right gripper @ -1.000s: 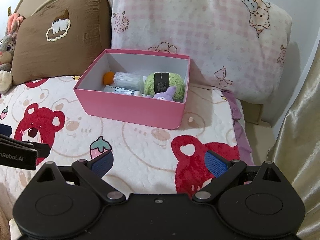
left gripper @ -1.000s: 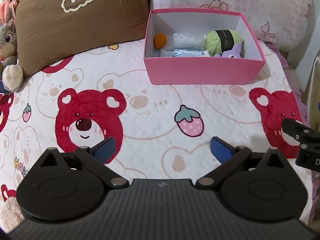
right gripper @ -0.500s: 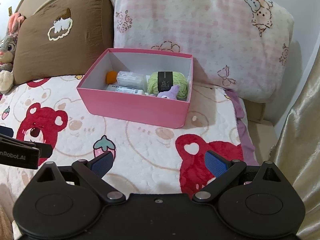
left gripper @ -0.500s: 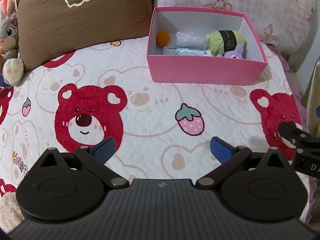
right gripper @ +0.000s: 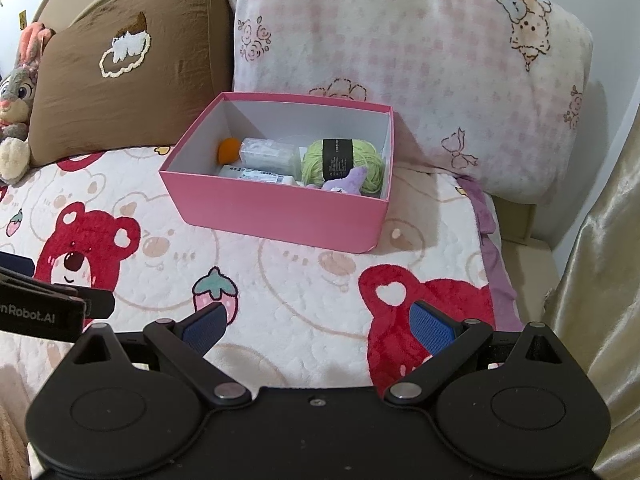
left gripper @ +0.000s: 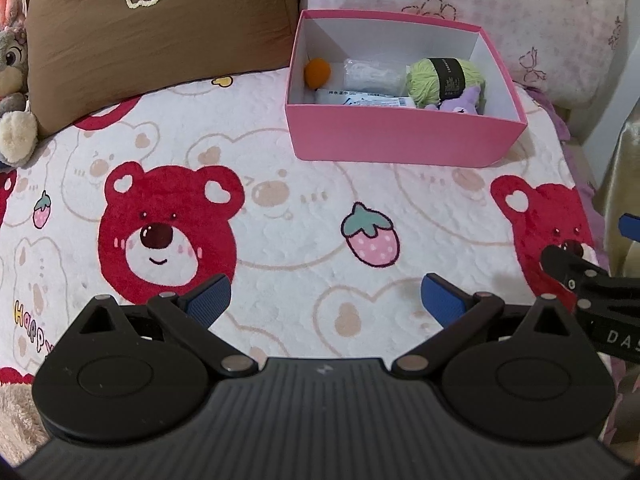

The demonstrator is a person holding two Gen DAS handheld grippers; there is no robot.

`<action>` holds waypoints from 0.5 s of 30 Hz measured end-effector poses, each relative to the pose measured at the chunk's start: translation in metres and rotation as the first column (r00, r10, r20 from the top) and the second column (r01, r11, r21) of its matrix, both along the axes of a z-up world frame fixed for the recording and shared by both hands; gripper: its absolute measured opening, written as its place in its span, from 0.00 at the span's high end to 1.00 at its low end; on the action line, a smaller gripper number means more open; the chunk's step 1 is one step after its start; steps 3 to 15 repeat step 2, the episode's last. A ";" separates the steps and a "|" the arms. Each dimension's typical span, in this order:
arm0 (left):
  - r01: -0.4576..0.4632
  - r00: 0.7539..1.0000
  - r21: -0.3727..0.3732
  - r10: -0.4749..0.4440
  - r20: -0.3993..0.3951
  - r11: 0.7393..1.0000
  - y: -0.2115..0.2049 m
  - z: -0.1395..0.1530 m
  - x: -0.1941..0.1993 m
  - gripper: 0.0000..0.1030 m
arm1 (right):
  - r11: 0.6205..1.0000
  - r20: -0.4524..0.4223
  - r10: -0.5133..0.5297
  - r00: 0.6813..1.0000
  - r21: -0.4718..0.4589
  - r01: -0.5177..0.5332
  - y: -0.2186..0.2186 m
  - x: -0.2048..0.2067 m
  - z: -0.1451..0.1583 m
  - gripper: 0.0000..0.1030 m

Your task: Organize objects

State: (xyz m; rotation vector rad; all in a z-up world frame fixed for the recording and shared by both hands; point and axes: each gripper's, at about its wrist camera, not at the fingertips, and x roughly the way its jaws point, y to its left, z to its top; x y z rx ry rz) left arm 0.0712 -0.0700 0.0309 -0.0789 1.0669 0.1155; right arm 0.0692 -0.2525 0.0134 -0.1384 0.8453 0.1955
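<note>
A pink box [left gripper: 404, 140] [right gripper: 280, 212] stands open on the bear-print blanket near the pillows. Inside lie an orange ball [left gripper: 317, 73] [right gripper: 229, 149], a clear plastic packet [left gripper: 372, 73] [right gripper: 269, 151], a flat white pack [left gripper: 368, 98], a green yarn ball [left gripper: 446, 80] [right gripper: 342, 160] and a purple plush [left gripper: 460, 104] [right gripper: 347, 182]. My left gripper [left gripper: 324, 300] is open and empty, low over the blanket well short of the box. My right gripper [right gripper: 318, 326] is open and empty, to the left gripper's right.
A brown pillow [left gripper: 160, 28] [right gripper: 128, 76] and a pink checked pillow [left gripper: 480, 12] [right gripper: 408, 52] lean behind the box. A grey bunny plush [left gripper: 14, 80] [right gripper: 16, 96] sits at far left. A gold curtain [right gripper: 600, 260] hangs at the right bed edge.
Both grippers have drifted slightly; the box sits a little further right and lower in both views. Both stay open and empty.
</note>
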 end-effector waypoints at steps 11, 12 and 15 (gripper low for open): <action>-0.001 1.000 0.004 0.001 -0.002 1.000 0.000 0.000 -0.001 0.00 | 1.000 0.001 -0.001 1.000 0.001 0.001 0.000 0.000 0.000 0.03; -0.001 1.000 0.004 0.001 -0.002 1.000 0.000 0.000 -0.001 0.00 | 1.000 0.001 -0.001 1.000 0.001 0.001 0.000 0.000 0.000 0.03; -0.001 1.000 0.004 0.001 -0.002 1.000 0.000 0.000 -0.001 0.00 | 1.000 0.001 -0.001 1.000 0.001 0.001 0.000 0.000 0.000 0.03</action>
